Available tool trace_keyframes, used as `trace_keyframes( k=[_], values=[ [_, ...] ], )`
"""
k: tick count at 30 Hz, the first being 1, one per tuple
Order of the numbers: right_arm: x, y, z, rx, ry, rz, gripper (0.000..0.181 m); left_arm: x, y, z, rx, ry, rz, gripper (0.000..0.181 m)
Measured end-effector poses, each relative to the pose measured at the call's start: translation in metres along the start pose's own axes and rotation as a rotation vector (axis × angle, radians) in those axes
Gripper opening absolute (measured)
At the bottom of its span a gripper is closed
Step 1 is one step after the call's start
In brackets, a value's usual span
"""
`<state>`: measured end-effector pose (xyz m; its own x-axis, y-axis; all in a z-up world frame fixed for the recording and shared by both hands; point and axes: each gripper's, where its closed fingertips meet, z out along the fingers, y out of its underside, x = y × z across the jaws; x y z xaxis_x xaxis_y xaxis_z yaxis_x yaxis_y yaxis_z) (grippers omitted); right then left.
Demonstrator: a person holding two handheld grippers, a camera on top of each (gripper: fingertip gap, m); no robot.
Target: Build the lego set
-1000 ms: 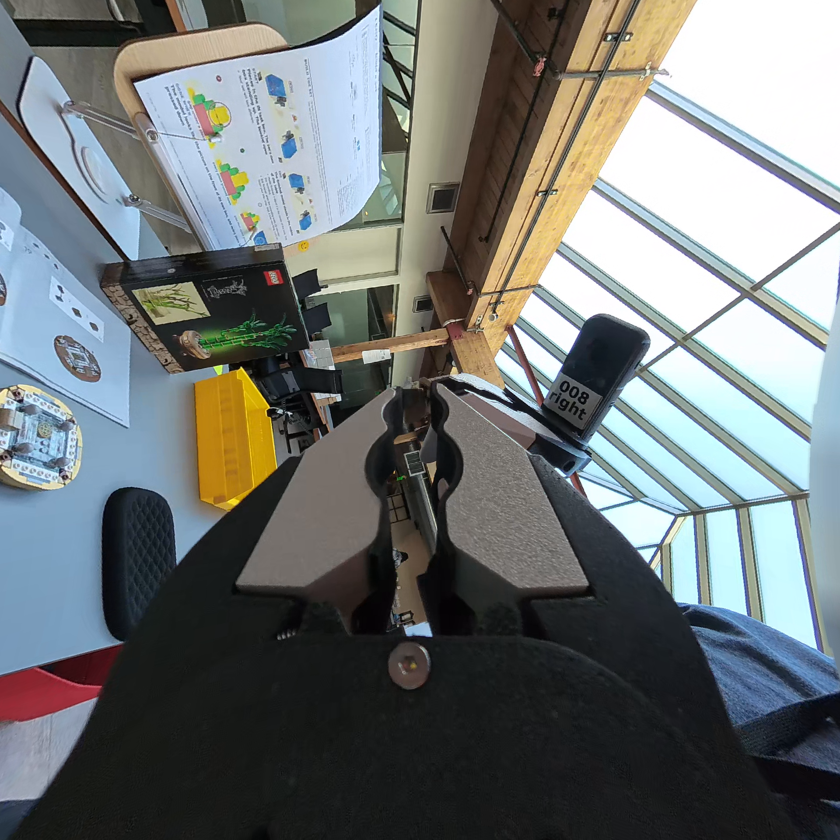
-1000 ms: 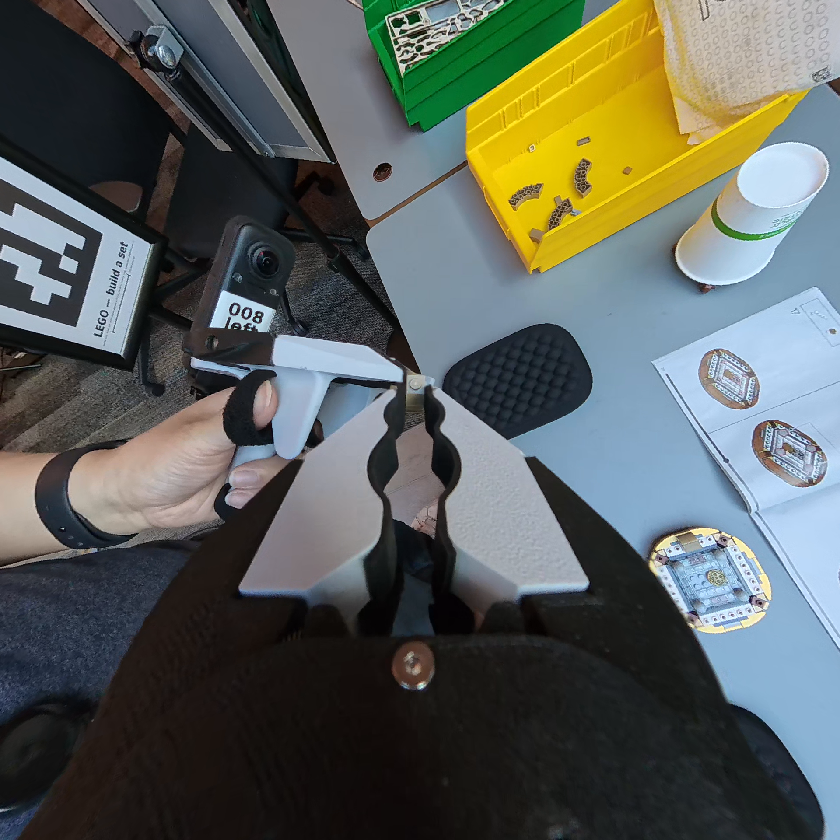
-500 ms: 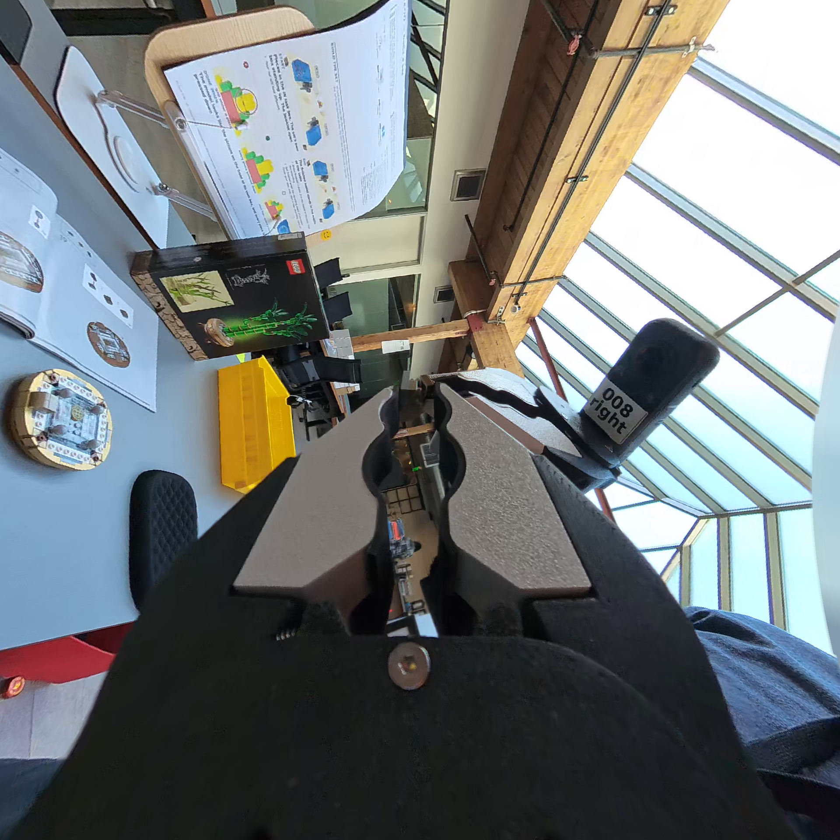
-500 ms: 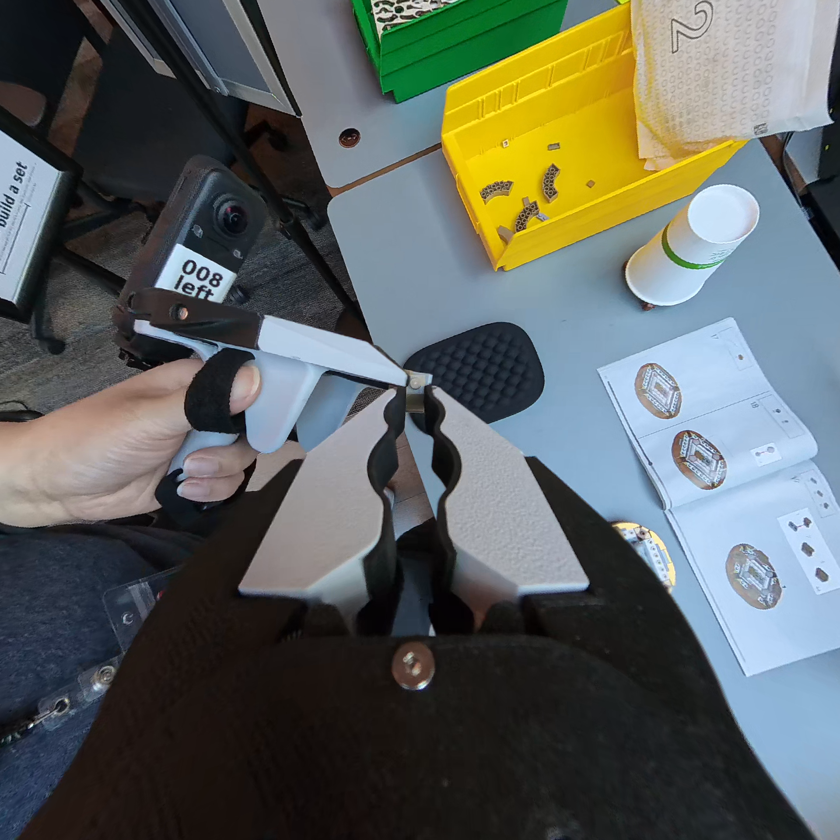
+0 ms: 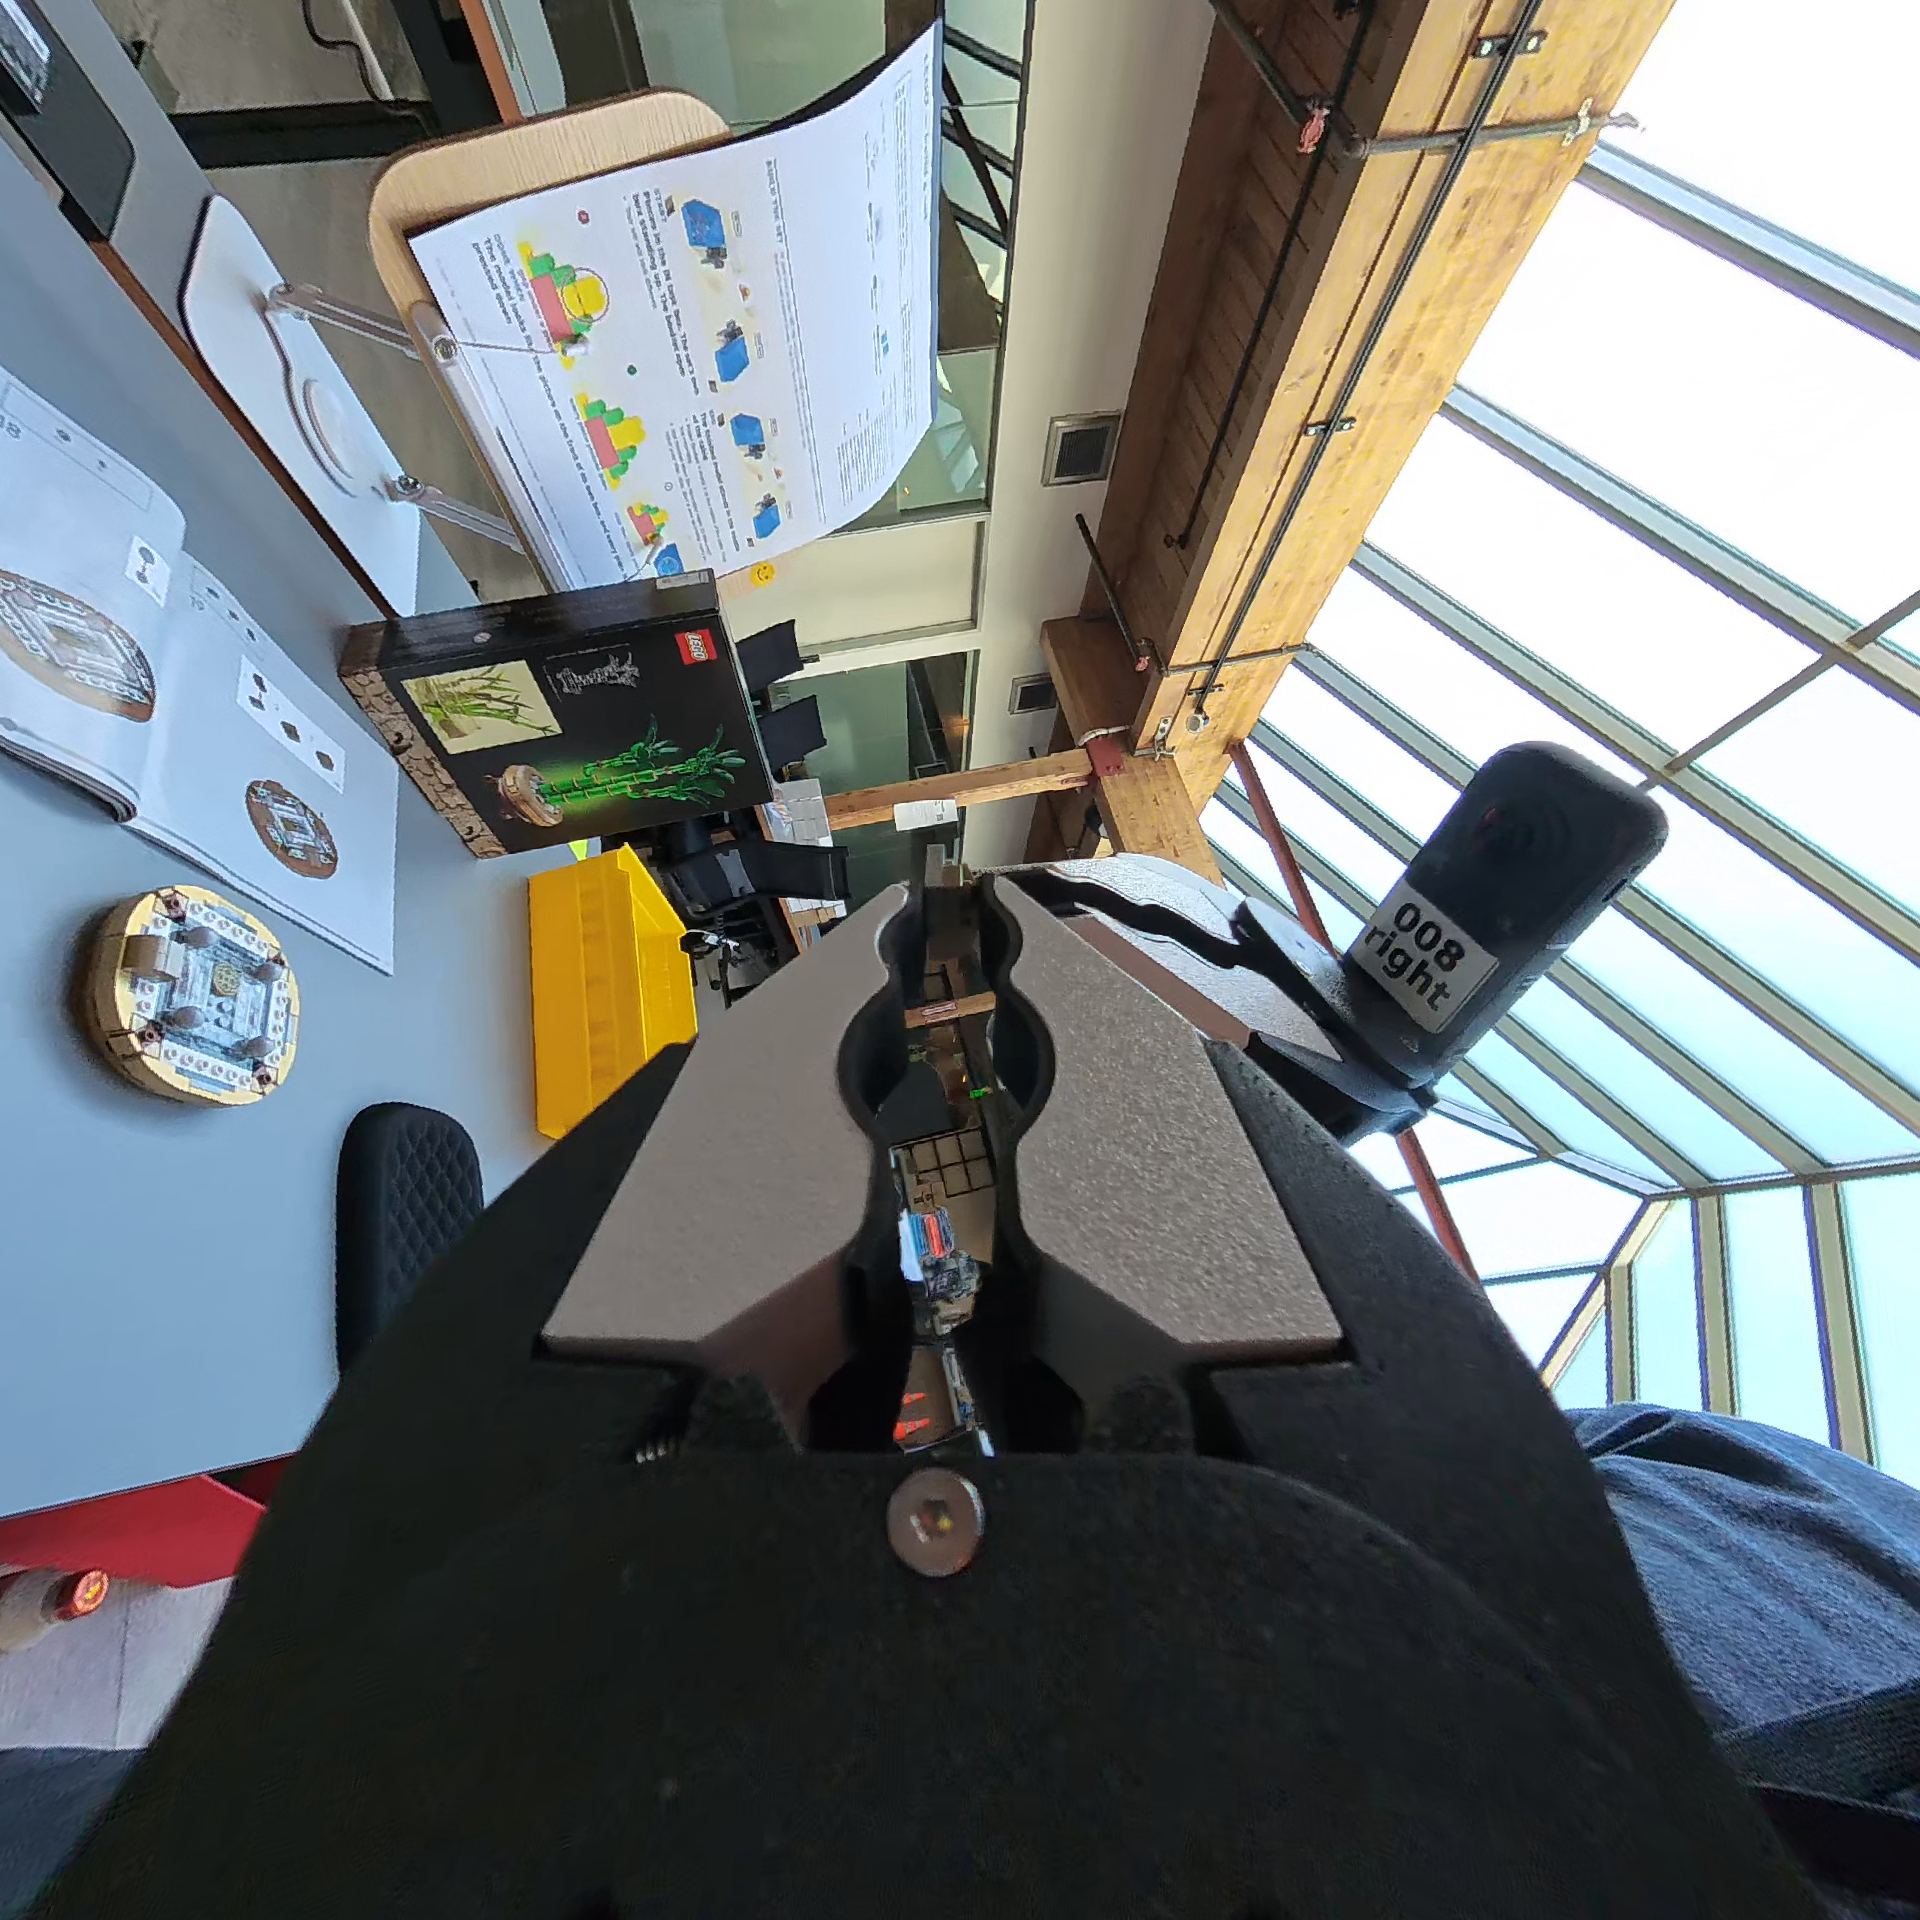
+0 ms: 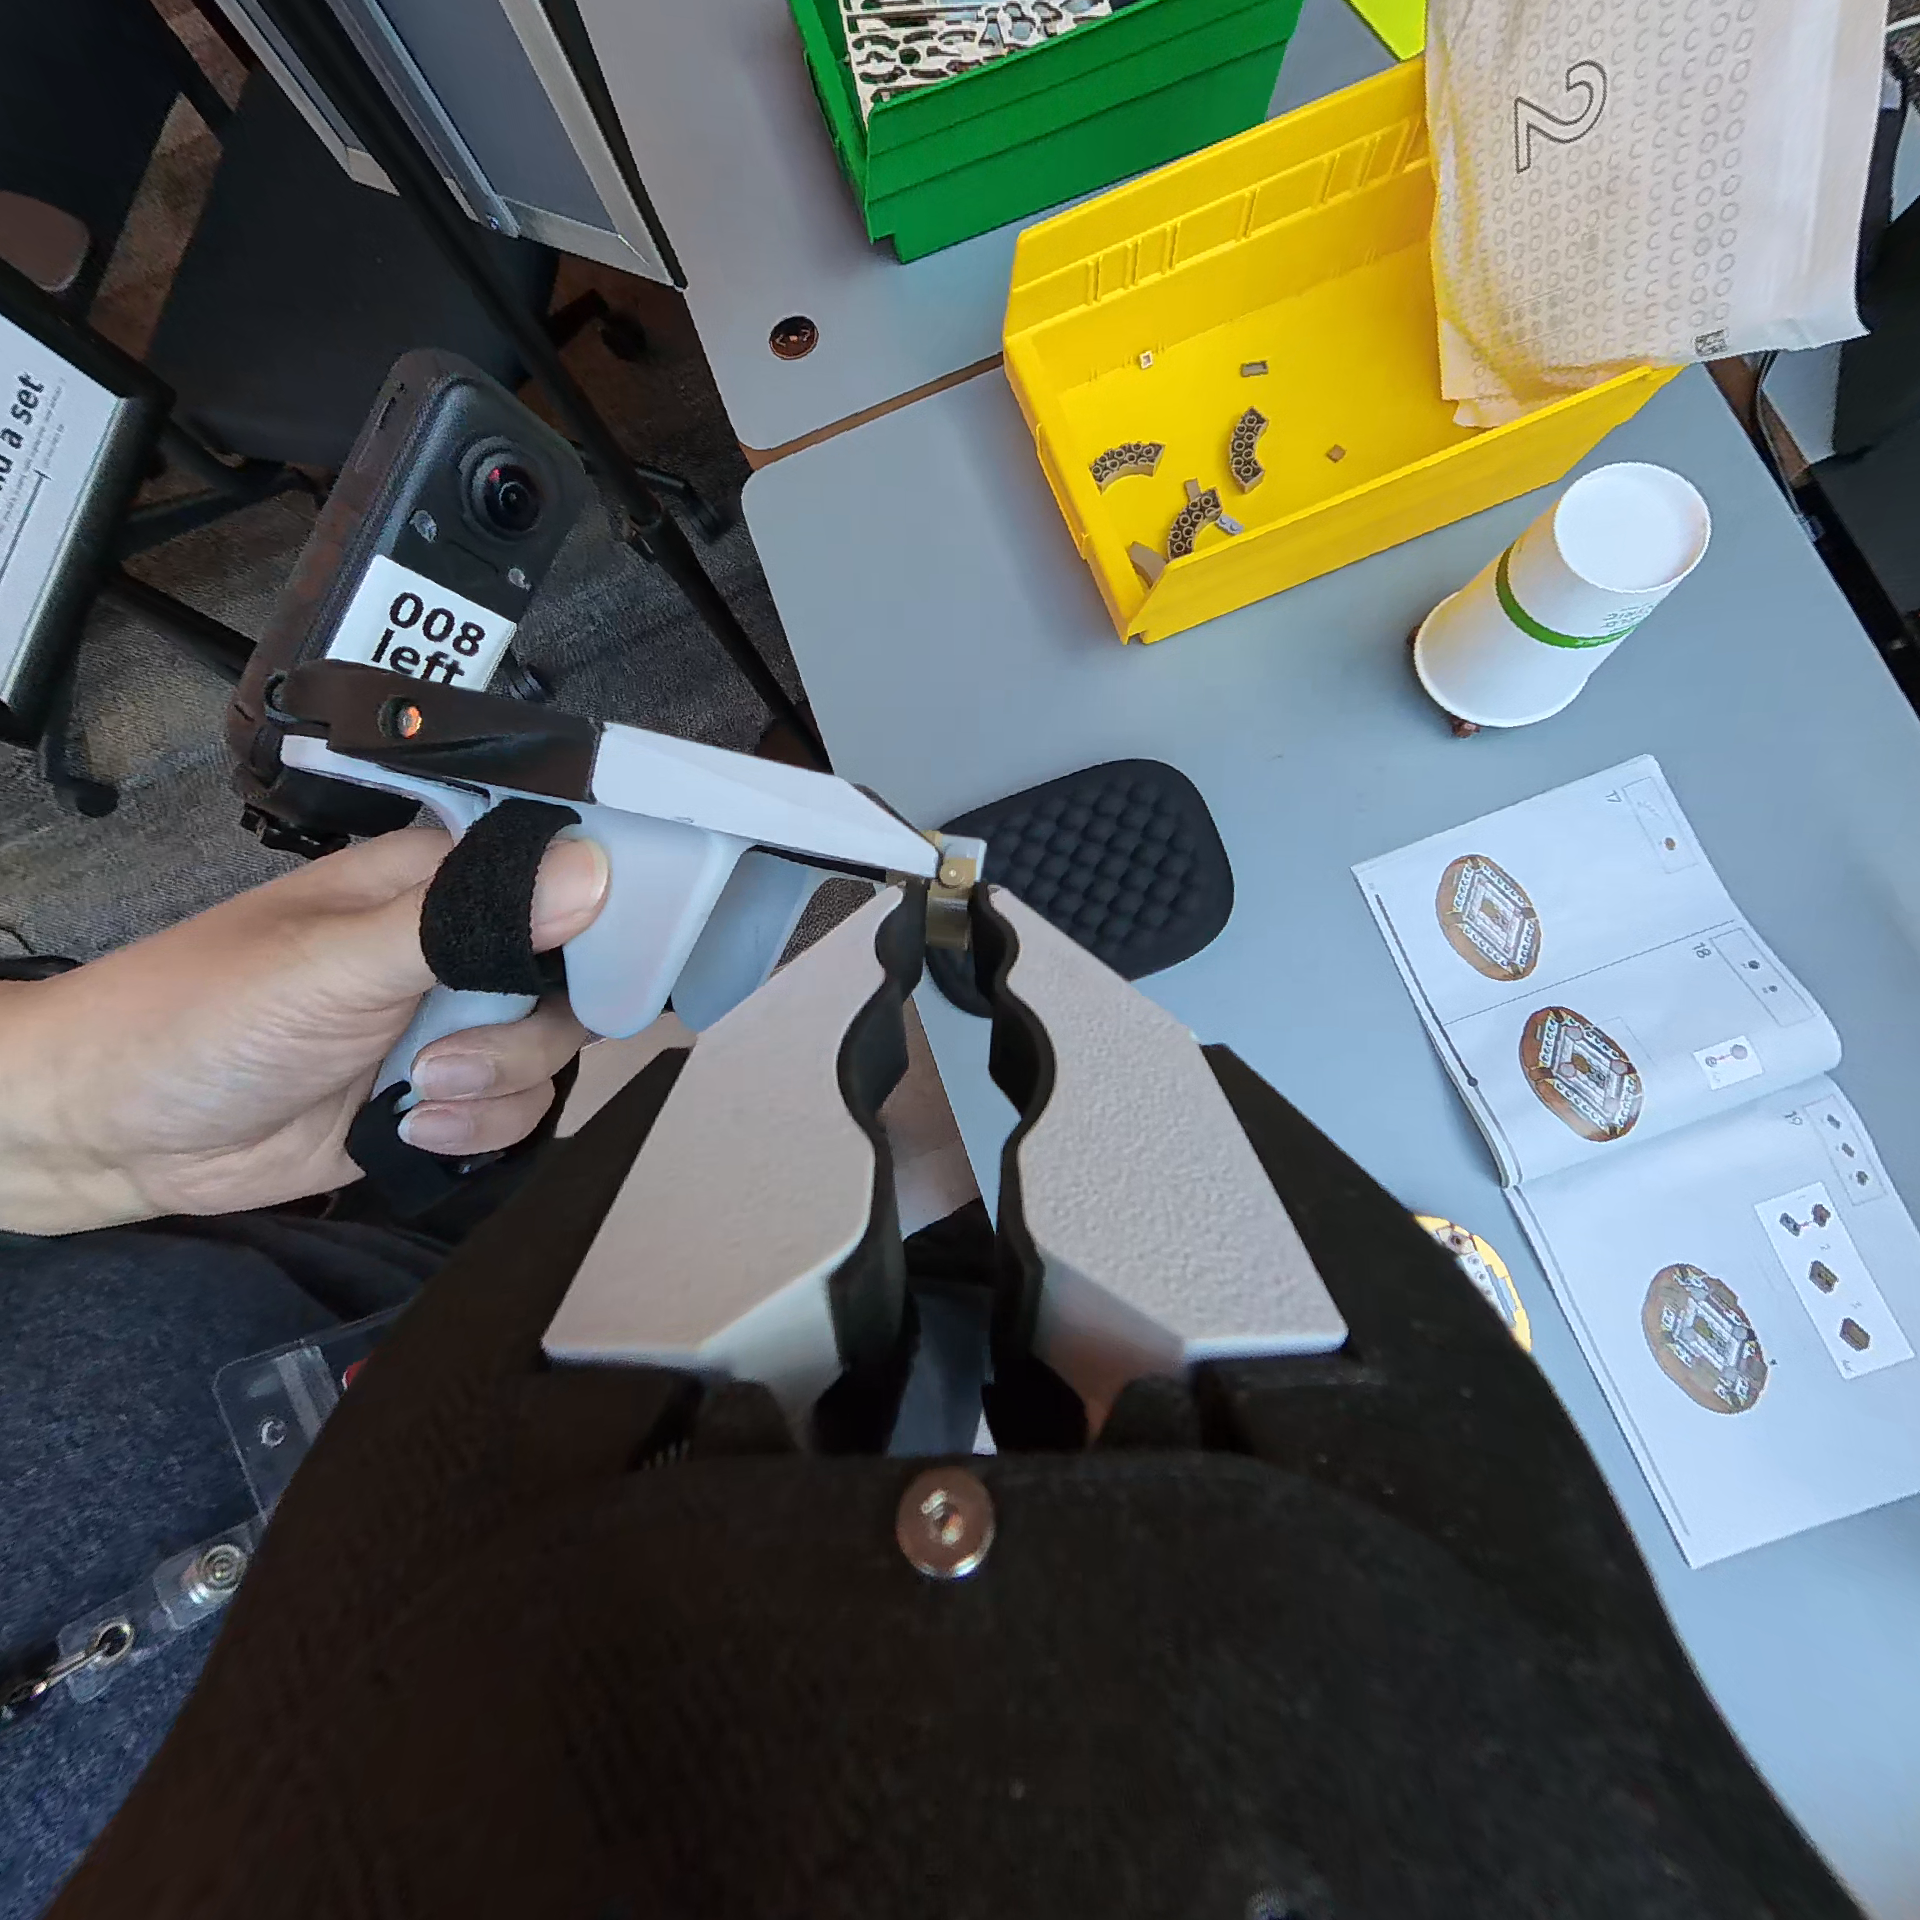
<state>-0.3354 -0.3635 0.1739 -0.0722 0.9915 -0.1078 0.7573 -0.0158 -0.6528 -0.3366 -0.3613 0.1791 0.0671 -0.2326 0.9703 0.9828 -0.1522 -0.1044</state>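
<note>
Right claw (image 6: 948, 914) narrowed onto a small dark olive lego piece (image 6: 948, 923), pinched at the tips. Left claw (image 5: 948, 899) meets it tip to tip above the counter edge; it clamps a small tan-and-white piece (image 6: 958, 860) that touches the olive one. In the left wrist view the tips sit close together and the piece itself can't be made out. A hand (image 6: 239, 1029) grips the left claw's handle, one finger through a black strap.

Just past the tips: black textured pad (image 6: 1101, 862) on the grey counter (image 6: 935, 623). Right of it, open instruction booklet (image 6: 1621, 1122), and the round tan-rimmed lego base (image 5: 189, 995) beside the booklet, mostly hidden behind the right claw in the right wrist view. Farther: upturned paper cup (image 6: 1558, 597), yellow bin (image 6: 1278, 416) with a few loose brown curved pieces, a numbered paper bag (image 6: 1631, 187) draped over its rim. Farthest: green bin (image 6: 1049, 104), set box (image 5: 561, 717) standing upright.
</note>
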Motion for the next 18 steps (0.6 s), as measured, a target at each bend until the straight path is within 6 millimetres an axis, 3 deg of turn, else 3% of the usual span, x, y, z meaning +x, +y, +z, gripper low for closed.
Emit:
trace_keyframes(
  k=[1,18],
  values=[
    [0.0,-0.001,0.0,0.01,0.0,0.002,0.008,0.001,-0.001,0.0,0.003,0.003,0.0,0.008],
    [-0.005,-0.011,-0.017,0.214,-0.095,0.012,0.016,0.02,0.003,0.003,-0.058,0.08,-0.081,0.007]
  ],
)
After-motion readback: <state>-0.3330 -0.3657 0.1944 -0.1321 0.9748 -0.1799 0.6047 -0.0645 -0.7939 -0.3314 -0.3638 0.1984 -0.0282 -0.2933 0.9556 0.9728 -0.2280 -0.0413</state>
